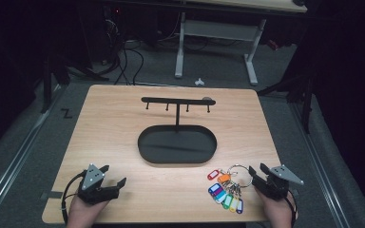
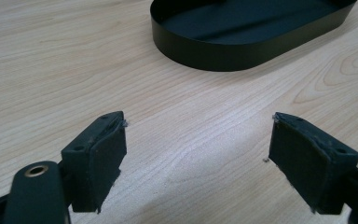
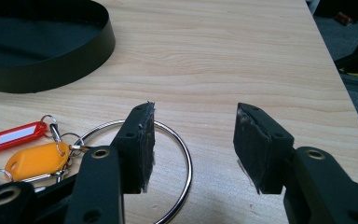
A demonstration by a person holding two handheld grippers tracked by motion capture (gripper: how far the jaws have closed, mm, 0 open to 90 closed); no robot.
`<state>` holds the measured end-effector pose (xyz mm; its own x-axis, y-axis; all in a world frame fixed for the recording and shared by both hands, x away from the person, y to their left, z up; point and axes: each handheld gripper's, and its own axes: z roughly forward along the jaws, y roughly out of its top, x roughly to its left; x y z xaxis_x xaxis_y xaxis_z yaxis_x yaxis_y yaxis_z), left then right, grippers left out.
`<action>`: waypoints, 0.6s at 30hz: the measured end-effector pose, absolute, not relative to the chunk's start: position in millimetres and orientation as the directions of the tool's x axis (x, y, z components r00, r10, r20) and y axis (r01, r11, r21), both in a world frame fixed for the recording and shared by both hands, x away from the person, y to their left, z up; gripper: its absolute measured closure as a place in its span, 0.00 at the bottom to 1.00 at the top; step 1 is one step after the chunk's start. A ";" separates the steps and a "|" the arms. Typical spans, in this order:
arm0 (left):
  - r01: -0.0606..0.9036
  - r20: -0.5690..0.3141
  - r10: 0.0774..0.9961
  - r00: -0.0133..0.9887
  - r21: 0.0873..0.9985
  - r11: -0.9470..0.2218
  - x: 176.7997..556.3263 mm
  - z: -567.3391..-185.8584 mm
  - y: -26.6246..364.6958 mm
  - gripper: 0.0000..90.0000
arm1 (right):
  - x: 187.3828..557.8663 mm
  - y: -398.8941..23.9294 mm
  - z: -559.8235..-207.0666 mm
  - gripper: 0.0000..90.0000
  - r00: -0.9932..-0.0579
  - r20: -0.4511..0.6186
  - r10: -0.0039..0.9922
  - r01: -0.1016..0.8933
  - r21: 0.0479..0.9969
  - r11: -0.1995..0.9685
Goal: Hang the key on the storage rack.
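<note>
table (image 1: 123,118): light wood top, carries everything. Both claws sit at its near edge, one at each corner.
tray (image 1: 145,145): black oval tray with a low wall, mid-table. Ahead of both claws and between them; in the left gripper view (image 2: 223,56) it lies ahead and to the right of the jaws, well apart; in the right gripper view (image 3: 51,70) ahead and to the left.
rack (image 1: 177,100): black T-shaped stand rising from the far side of the tray, horizontal bar with small hooks hanging under it. Beyond the tray from both claws.
left gripper (image 1: 115,175): held in the left hand (image 1: 83,211) at the near left corner, pointing toward the tray. Jaws spread wide, released, nothing between them, bare wood under the gap (image 2: 196,140).
right gripper (image 1: 257,169): held in the right hand (image 1: 278,209) at the near right corner, pointing left and forward. Jaws apart, released, gripping nothing (image 3: 193,140).
key bunch (image 1: 225,187): flat on the table just left of the right gripper, well apart from the left one.
ring (image 1: 239,175): large metal ring of the bunch, right at the right gripper's tips. In the right gripper view (image 3: 186,158) the left jaw sits over the ring's arc; touching or just above, cannot tell.
tags (image 1: 221,192): coloured plastic key tags fanned off the ring, on the side away from the right gripper. Red (image 3: 14,136) and orange (image 3: 39,161) ones lie left of its left jaw.
</note>
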<state>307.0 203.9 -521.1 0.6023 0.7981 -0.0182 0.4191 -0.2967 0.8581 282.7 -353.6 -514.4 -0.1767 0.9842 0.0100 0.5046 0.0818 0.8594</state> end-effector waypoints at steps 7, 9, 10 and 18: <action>0.411 -0.015 0.786 0.618 0.859 -0.306 312.2 -520.9 194.9 0.21 | 276.7 -355.6 -515.9 0.54 -0.186 0.000 0.983 0.515 0.852 0.097; 0.408 -0.008 0.779 0.627 0.855 -0.319 312.7 -521.1 192.4 0.21 | 273.8 -357.1 -514.8 0.54 -0.186 -0.005 0.982 0.511 0.853 0.101; 0.407 -0.009 0.778 0.628 0.856 -0.319 312.6 -521.3 191.7 0.21 | 272.2 -358.1 -513.8 0.54 -0.184 -0.004 0.983 0.505 0.857 0.098; 0.408 -0.017 0.779 0.627 0.859 -0.310 312.3 -520.7 193.9 0.21 | 273.4 -355.8 -513.7 0.55 -0.191 0.002 0.982 0.510 0.855 0.098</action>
<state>312.3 193.9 -520.7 0.6270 0.7789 -0.0170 0.4079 -0.3096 0.8589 273.4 -355.8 -513.7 -0.1910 0.9816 0.0016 0.5096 0.0978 0.8548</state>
